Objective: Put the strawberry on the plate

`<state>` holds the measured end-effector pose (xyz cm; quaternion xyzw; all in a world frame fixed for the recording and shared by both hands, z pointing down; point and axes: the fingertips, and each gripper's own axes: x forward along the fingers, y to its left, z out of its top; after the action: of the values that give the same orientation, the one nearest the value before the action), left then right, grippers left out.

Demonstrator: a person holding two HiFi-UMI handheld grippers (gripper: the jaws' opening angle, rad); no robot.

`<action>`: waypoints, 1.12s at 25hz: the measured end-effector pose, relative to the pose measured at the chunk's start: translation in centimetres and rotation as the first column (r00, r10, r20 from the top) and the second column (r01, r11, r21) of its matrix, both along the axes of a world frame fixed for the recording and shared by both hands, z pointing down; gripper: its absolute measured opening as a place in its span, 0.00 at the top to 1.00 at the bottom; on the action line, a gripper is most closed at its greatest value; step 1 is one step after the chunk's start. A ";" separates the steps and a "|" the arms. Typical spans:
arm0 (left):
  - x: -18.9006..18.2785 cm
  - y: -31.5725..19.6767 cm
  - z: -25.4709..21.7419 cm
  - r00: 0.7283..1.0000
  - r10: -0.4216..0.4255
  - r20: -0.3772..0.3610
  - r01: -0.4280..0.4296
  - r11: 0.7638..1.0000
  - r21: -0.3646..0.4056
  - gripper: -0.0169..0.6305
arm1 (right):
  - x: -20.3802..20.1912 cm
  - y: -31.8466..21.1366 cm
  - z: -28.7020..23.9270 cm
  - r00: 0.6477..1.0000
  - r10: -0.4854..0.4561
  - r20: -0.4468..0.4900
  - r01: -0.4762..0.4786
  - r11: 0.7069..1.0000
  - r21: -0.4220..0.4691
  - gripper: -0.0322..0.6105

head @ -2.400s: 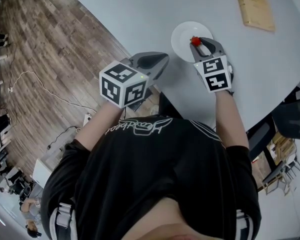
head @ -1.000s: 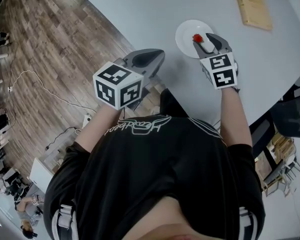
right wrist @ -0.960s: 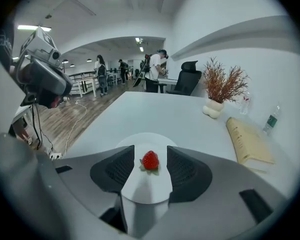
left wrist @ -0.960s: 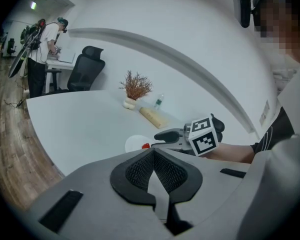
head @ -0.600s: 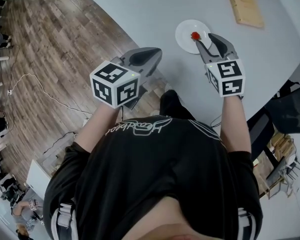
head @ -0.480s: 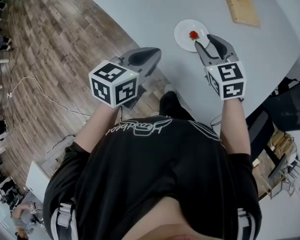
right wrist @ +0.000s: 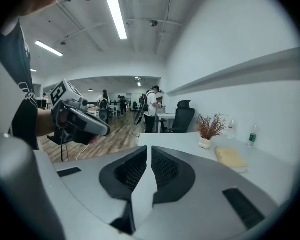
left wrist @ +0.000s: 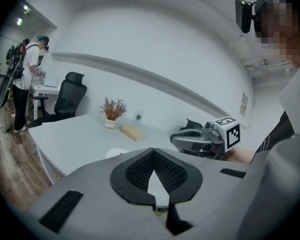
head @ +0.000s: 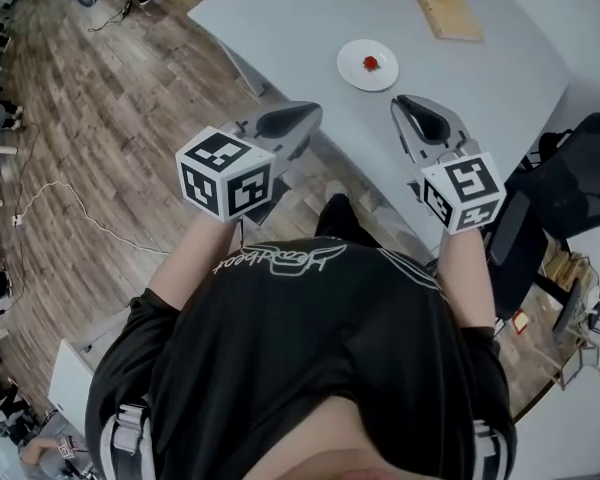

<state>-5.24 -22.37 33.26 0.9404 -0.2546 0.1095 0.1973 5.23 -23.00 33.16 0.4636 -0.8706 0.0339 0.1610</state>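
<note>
Strawberry (head: 370, 63) lying near the middle of the white plate (head: 352, 76), out on the pale counter (head: 300, 18). Right gripper (head: 402, 105) well apart from it, on the side nearer the body, raised over the counter's near edge with its tips aimed roughly toward the plate. Jaws just closing, now drawn almost together with only a thin slit left and nothing between them. Left gripper (head: 310, 116) further left, past the counter's edge above the wooden floor (head: 100, 118), pressed together at the tips and empty, also well apart from the strawberry. Beyond the plate, a wooden board (head: 446, 9).
</note>
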 end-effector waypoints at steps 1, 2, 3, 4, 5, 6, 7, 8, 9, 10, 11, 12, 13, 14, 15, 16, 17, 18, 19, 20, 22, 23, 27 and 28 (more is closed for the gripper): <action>-0.2 0.8 -0.6 1.000 0.007 -0.009 -0.007 1.000 0.010 0.96 | -0.4 1.2 -0.4 1.000 -0.003 0.019 0.003 1.000 -0.002 0.90; -0.4 1.6 -1.0 1.000 0.015 -0.016 -0.015 1.000 0.021 0.96 | -0.8 2.4 -0.7 0.999 -0.007 0.041 0.007 1.000 -0.006 0.91; -0.6 2.4 -1.4 0.999 0.026 -0.020 -0.026 0.999 0.033 0.96 | -1.3 3.6 -0.9 0.998 -0.012 0.062 0.013 1.000 -0.012 0.92; -0.7 3.2 -1.8 0.999 0.038 -0.023 -0.037 0.998 0.049 0.96 | -1.7 4.7 -1.1 0.997 -0.020 0.080 0.021 1.000 -0.017 0.92; -0.7 3.8 -2.1 0.999 0.047 -0.022 -0.045 0.997 0.066 0.96 | -2.1 5.7 -1.3 0.995 -0.028 0.093 0.030 0.999 -0.020 0.93; -0.7 4.3 -2.3 0.998 0.052 -0.020 -0.050 0.995 0.083 0.96 | -2.3 6.5 -1.6 0.994 -0.036 0.103 0.038 0.999 -0.021 0.93; -0.6 4.7 -2.6 0.998 0.054 -0.019 -0.052 0.994 0.097 0.96 | -2.4 7.3 -1.8 0.993 -0.042 0.110 0.045 0.999 -0.021 0.94; -0.6 5.1 -2.8 0.998 0.056 -0.019 -0.053 0.993 0.106 0.96 | -2.5 7.9 -2.0 0.992 -0.047 0.117 0.050 0.998 -0.023 0.94; -0.5 5.6 -2.9 0.998 0.060 -0.022 -0.057 0.992 0.109 0.96 | -2.7 8.5 -2.1 0.991 -0.051 0.125 0.055 0.998 -0.026 0.94; -0.4 6.2 -3.1 0.997 0.066 -0.026 -0.063 0.992 0.111 0.96 | -2.8 9.1 -2.2 0.990 -0.052 0.134 0.056 0.998 -0.030 0.94; -0.4 6.7 -3.3 0.997 0.073 -0.027 -0.069 0.991 0.113 0.96 | -2.9 9.7 -2.3 0.988 -0.050 0.145 0.055 0.998 -0.035 0.94; -0.4 7.2 -3.4 0.996 0.079 -0.027 -0.075 0.990 0.117 0.96 | -3.0 10.2 -2.4 0.986 -0.048 0.156 0.055 0.998 -0.038 0.94; -0.4 7.7 -3.6 0.996 0.084 -0.025 -0.080 0.989 0.122 0.96 | -3.2 10.6 -2.5 0.985 -0.049 0.167 0.056 0.998 -0.040 0.94; -0.3 8.1 -3.8 0.996 0.086 -0.024 -0.083 0.989 0.126 0.96 | -3.2 10.9 -2.6 0.983 -0.050 0.176 0.058 0.997 -0.042 0.94; -0.3 8.5 -3.9 0.996 0.088 -0.023 -0.084 0.988 0.129 0.96 | -3.3 11.2 -2.7 0.982 -0.052 0.184 0.061 0.997 -0.043 0.94; -0.2 8.9 -4.0 0.996 0.087 -0.023 -0.084 0.988 0.132 0.96 | -3.3 11.5 -2.7 0.980 -0.054 0.190 0.063 0.997 -0.043 0.94; -0.1 9.3 -4.1 0.996 0.086 -0.022 -0.082 0.988 0.134 0.96 | -3.2 11.8 -2.8 0.980 -0.056 0.193 0.065 0.997 -0.041 0.94; 0.0 9.7 -4.2 0.996 0.083 -0.022 -0.079 0.988 0.136 0.96 | -3.2 12.0 -2.8 0.979 -0.059 0.196 0.068 0.997 -0.040 0.94; 0.1 10.0 -4.2 0.997 0.079 -0.021 -0.075 0.988 0.138 0.96 | -3.1 12.3 -2.8 0.978 -0.062 0.199 0.071 0.997 -0.039 0.94; 0.1 10.5 -4.3 0.997 0.075 -0.020 -0.071 0.988 0.139 0.96 | -3.1 12.7 -2.8 0.977 -0.066 0.204 0.075 0.996 -0.038 0.94; 0.2 11.4 -4.3 0.998 0.065 -0.019 -0.061 0.989 0.137 0.96 | -3.1 13.7 -2.8 0.974 -0.074 0.212 0.084 0.996 -0.038 0.94; 0.3 11.9 -4.4 0.998 0.060 -0.020 -0.057 0.989 0.134 0.96 | -3.0 14.2 -2.9 0.974 -0.078 0.214 0.088 0.995 -0.038 0.94; 1.6 14.5 -5.3 0.998 0.060 -0.016 -0.058 0.989 0.135 0.96 | -2.0 16.7 -3.7 0.971 -0.093 0.220 0.104 0.994 -0.038 0.94; 1.9 15.3 -5.6 0.998 0.062 -0.012 -0.060 0.988 0.139 0.96 | -1.6 17.4 -3.9 0.971 -0.096 0.220 0.107 0.994 -0.037 0.94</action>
<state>-3.35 -7.11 27.64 0.9600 -0.2313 0.0899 0.1299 3.61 -5.55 29.25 0.4079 -0.9045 0.0975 0.0776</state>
